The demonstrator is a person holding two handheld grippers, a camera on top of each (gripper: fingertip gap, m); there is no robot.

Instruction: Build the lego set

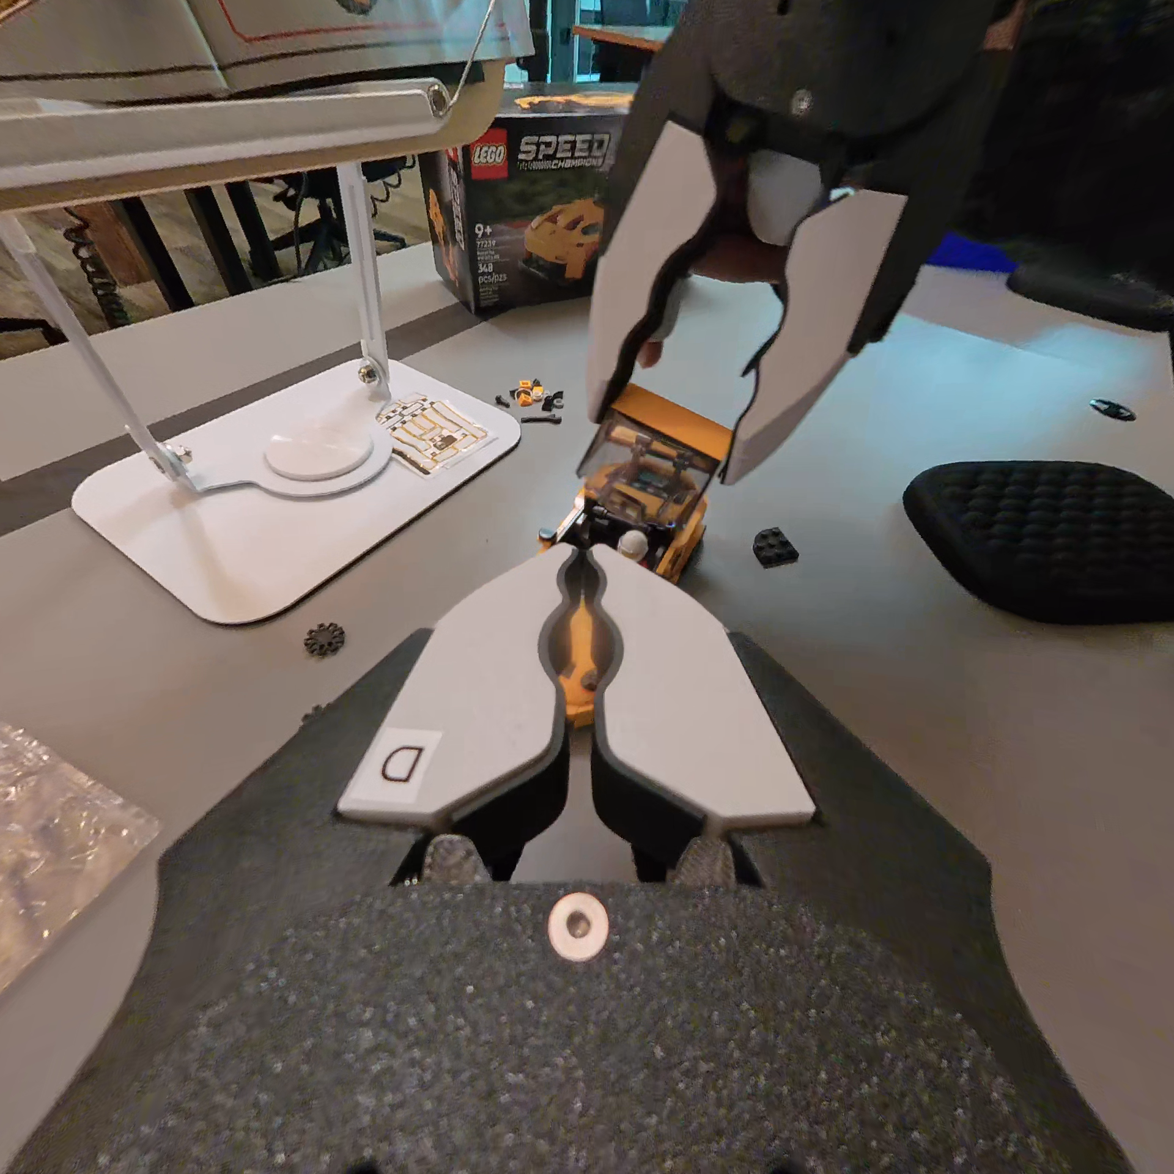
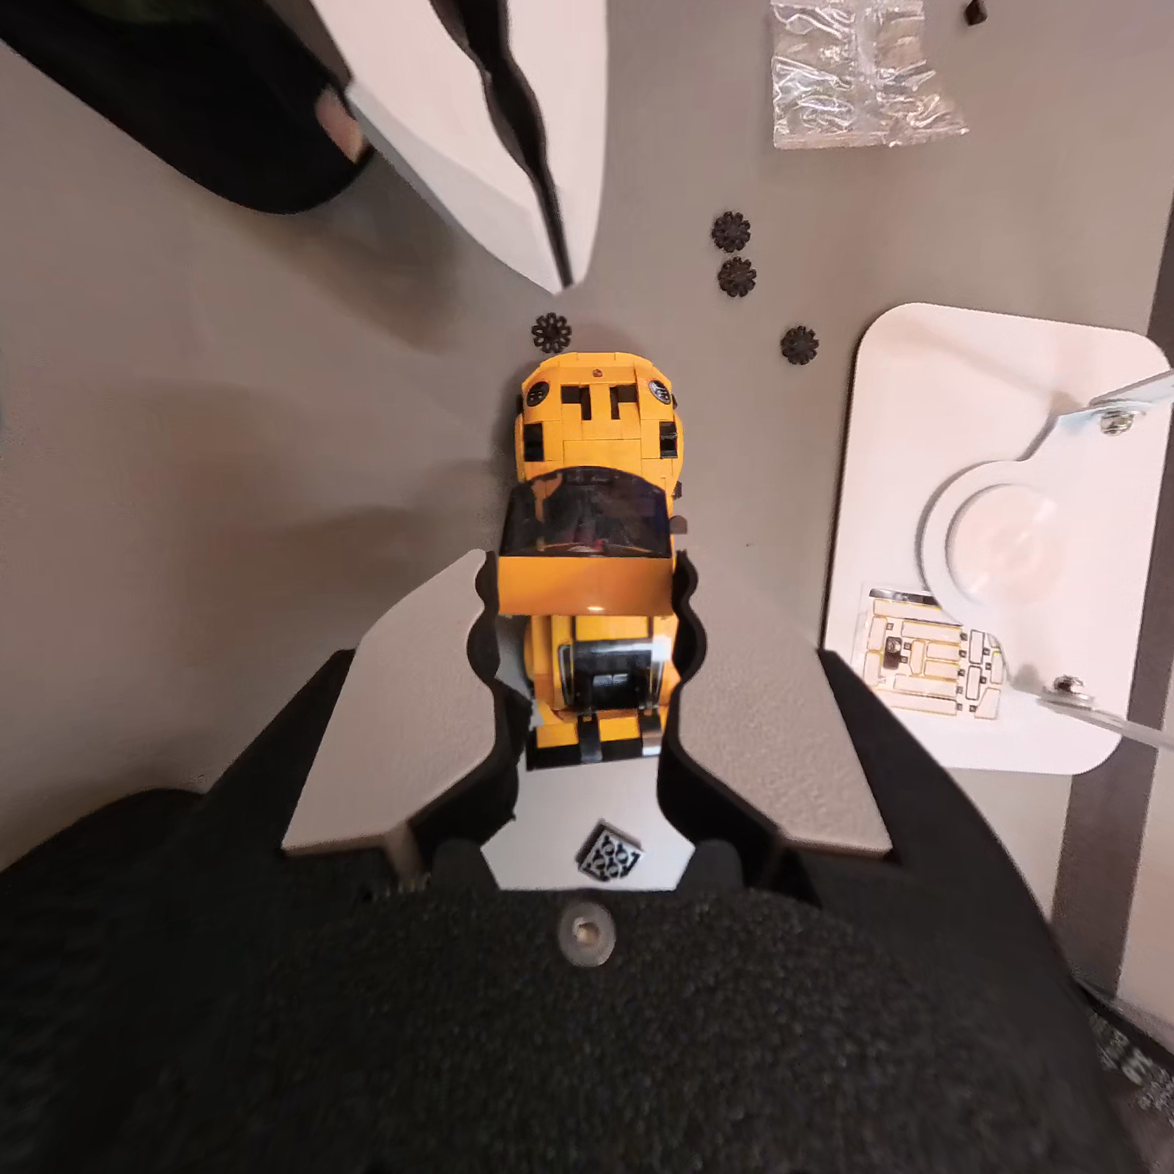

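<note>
A yellow Lego car (image 2: 597, 419) stands on the grey table (image 2: 254, 445), nose pointing away in the right wrist view. My right gripper (image 2: 581, 562) is shut on a yellow roof panel with a dark clear canopy (image 2: 584, 587), both pads pressing its sides. It holds the piece tilted just above the car's open cockpit. In the left wrist view the same piece (image 1: 661, 432) sits between the right gripper's fingers (image 1: 788, 356), and a white-helmeted minifigure (image 1: 632, 545) sits in the cockpit. My left gripper (image 1: 581, 556) is shut, over the car's nose (image 1: 578, 635). It also shows in the right wrist view (image 2: 565, 283).
A Lego box (image 1: 540, 216) stands at the back. A white stand base (image 1: 254, 521) with a sticker sheet (image 1: 432, 435) is on the left. Small loose parts (image 1: 530, 394), a black plate (image 1: 775, 546), black rim discs (image 2: 730, 232), a black mesh pad (image 1: 1048, 540) and a plastic bag (image 2: 857, 70) lie around. My right fingertips sit around 7 cm from my left ones. Measured from the fingertips, the black plate (image 1: 775, 546) is 12 cm or so from the right gripper and 20 cm from the left.
</note>
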